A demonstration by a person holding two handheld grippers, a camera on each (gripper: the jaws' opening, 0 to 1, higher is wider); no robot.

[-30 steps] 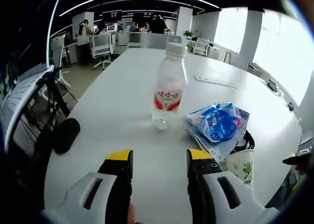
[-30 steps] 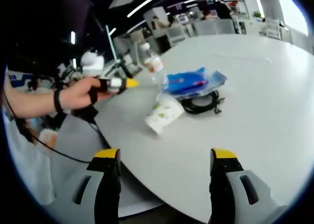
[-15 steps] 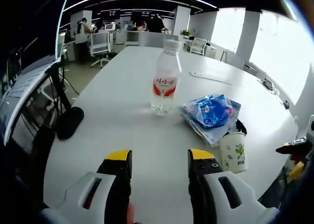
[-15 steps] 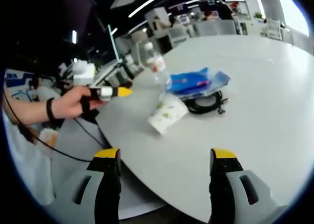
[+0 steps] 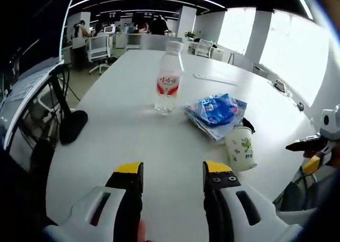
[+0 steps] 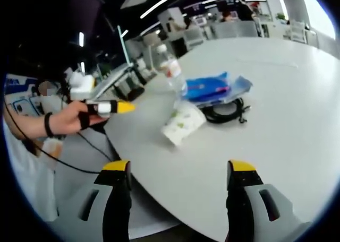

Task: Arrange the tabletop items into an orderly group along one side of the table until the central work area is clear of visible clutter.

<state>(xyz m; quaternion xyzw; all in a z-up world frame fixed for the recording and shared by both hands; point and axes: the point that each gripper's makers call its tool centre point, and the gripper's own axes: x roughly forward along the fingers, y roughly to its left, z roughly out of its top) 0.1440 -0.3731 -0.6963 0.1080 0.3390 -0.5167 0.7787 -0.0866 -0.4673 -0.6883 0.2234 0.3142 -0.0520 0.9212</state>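
A clear water bottle (image 5: 167, 77) with a red label stands upright on the white table (image 5: 133, 141). To its right lies a blue packet (image 5: 215, 109) on a clear sleeve, with a black cable (image 5: 248, 126) behind it. A paper cup (image 5: 240, 148) with a green print stands nearer the edge. My left gripper (image 5: 172, 175) is open over bare table, well short of the bottle. The right gripper view has the bottle (image 6: 170, 69), packet (image 6: 207, 87), cup (image 6: 183, 123) and cable (image 6: 226, 112). My right gripper (image 6: 178, 170) is open, off the table's edge. A hand holds the left gripper (image 6: 114, 107) at the left.
A black rounded object (image 5: 71, 126) lies at the table's left edge. A thin white strip (image 5: 215, 79) lies farther back. Office chairs (image 5: 98, 48) and desks stand beyond the far end. The right gripper (image 5: 313, 144) shows past the table's right edge.
My left gripper has drawn back from the bottle, so the bottle, packet and cup look smaller and farther. In the right gripper view it has slid left. The items have not moved.
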